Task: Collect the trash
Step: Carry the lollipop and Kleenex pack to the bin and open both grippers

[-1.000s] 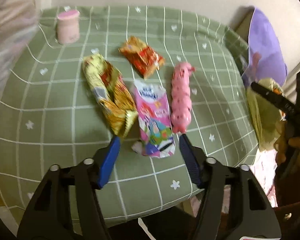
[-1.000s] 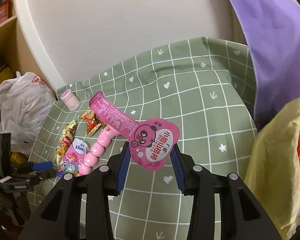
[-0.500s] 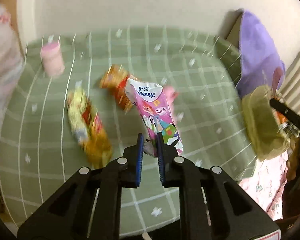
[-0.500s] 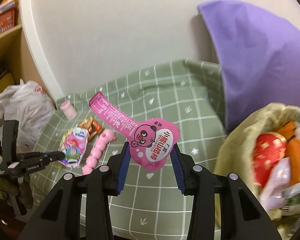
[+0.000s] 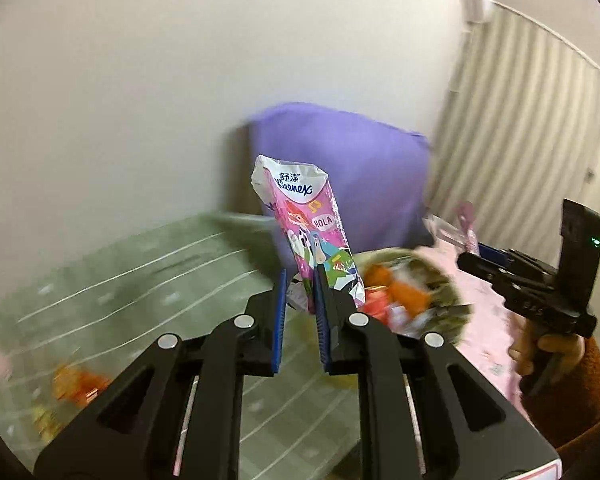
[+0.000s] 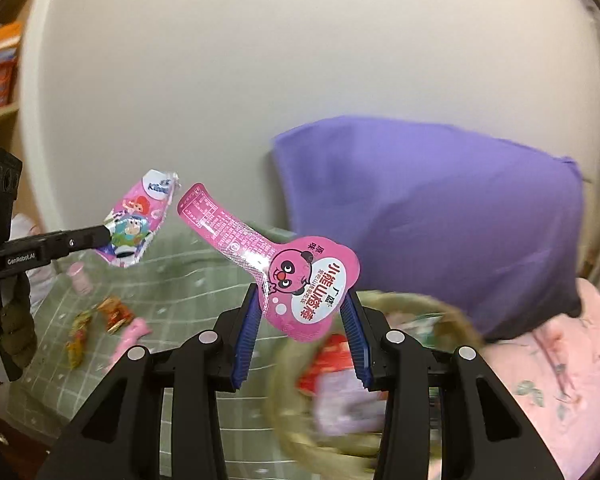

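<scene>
two wrappers are in the air, one per gripper. the kleenex tissue pack [image 5: 314, 236] stands nearly upright, long axis running up and away from the left gripper [image 5: 300, 292], whose jaws are nearly closed, pinching its bottom end. the pink bear wrapper [image 6: 296, 276] slants up-left from the right gripper [image 6: 302, 316], clamped at its wide end, just above the blurred trash bag [image 6: 452, 316]

Left claw [image 5: 300, 284] black w/ blue pads, silver screws, right claw [image 6: 302, 320] same, sleeve [image 5: 572, 408] prob. rust-orange
</scene>
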The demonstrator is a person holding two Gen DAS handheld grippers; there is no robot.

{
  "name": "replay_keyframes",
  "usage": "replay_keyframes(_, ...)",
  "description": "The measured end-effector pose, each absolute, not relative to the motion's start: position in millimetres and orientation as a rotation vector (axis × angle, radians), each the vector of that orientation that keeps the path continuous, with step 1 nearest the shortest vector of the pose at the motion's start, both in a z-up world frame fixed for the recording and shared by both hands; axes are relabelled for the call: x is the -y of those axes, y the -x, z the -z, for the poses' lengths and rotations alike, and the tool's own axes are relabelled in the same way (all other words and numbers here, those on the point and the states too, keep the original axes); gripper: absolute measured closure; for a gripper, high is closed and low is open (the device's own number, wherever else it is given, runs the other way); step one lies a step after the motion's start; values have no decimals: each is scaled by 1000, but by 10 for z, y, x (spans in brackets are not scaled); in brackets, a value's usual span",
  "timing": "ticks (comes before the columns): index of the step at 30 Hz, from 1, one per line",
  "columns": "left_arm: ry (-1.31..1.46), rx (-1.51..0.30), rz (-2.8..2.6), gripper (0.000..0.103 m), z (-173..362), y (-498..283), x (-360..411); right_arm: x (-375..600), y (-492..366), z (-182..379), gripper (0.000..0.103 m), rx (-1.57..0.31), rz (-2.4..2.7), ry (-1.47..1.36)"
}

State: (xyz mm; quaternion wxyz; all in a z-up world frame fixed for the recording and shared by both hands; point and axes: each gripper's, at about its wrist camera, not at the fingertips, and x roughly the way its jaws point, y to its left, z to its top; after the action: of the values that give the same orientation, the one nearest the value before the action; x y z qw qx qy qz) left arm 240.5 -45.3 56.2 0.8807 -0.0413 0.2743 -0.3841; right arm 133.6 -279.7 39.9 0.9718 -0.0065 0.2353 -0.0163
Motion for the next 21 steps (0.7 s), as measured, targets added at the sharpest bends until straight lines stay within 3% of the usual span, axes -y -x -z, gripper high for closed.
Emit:
replay_keyframes(8,-20,-633,1065,90,-555,-2439,1568,3554,-930,-657,64,-439,242,-67)
replay_keyframes(13,-84,-770,1136,90,-178,-2500,2209,3819,-898,-548,64,-495,288,-102)
replay_keyframes(21,-212,-938,1075,90,414,-2514,2566,3973,-1096,-160,64,-591,259,-130)
